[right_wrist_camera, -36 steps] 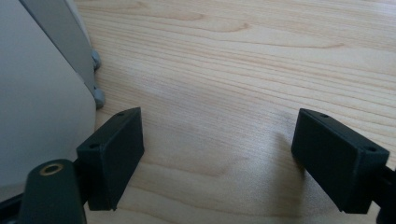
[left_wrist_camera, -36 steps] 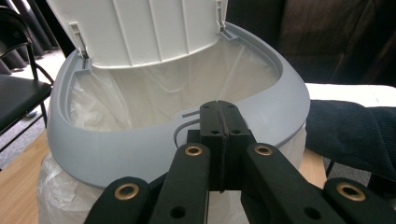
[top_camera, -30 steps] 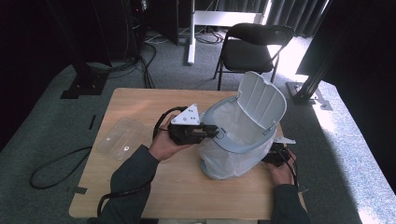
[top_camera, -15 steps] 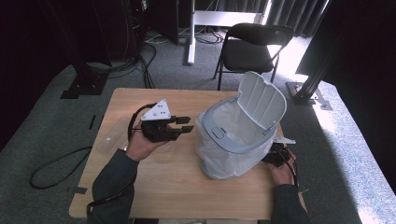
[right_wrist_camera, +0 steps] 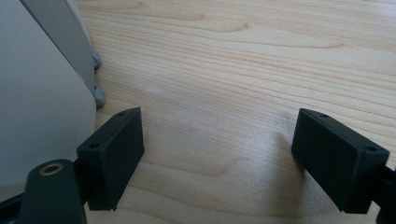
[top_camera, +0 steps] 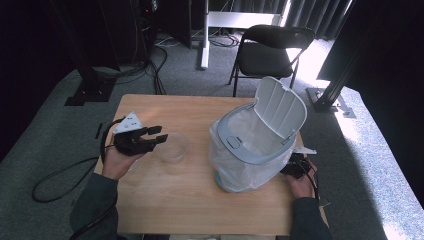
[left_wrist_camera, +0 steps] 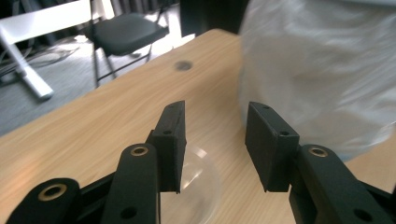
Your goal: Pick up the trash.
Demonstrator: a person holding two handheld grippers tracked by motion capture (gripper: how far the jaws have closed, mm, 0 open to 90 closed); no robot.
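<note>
Now the left gripper (top_camera: 159, 138) has left the trash bin (top_camera: 260, 145) and come back toward the left side of the table (top_camera: 200, 200): one second ago it was at the rim of the bin, half a second ago it was already halfway, and at this moment it hangs just beside a clear plastic bowl (top_camera: 173, 149) that lies on the wood between the gripper and the bin. I judge that the work at the bin is finished for this hand and that the bowl is the next thing to be taken, probably to go into the bin, whose lid (top_camera: 277, 107) stands open. In the left gripper view the jaws are open at a middle width with nothing between them, and the bowl (left_wrist_camera: 201, 179) shows low behind the left jaw, so it is not yet between them. The left hand (top_camera: 119, 159) holds the tool nearly level, pointing to the right. The right gripper (top_camera: 290, 169) rests low on the table against the base of the bin, its jaws spread wide and empty.
</note>
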